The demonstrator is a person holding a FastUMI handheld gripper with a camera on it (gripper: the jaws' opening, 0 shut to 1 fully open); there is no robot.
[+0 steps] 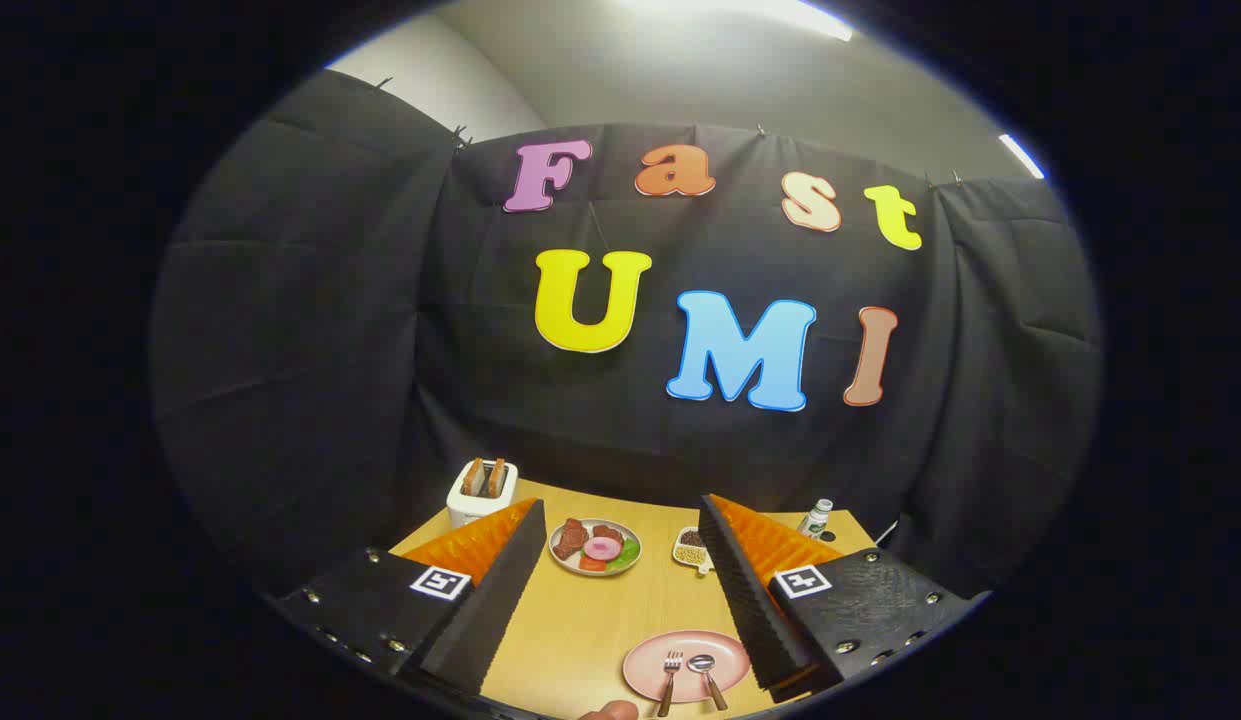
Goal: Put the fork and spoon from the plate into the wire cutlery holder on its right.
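Note:
A pink plate [642,672] lies on the wooden table [570,625] low between my fingers, close to the right finger. On it rest a fork [670,678] and a spoon [706,675], side by side, with wooden handles toward me. My gripper [622,520] is open and held above the table, with nothing between its fingers. The right finger [745,590] covers whatever stands to the right of the plate.
A white toaster [482,492] with two slices stands at the table's back left. A grey plate of food [595,546] and a small white dish of beans [691,550] sit mid-table. A small bottle [816,517] stands at the back right. A fingertip [610,711] shows at the table's near edge.

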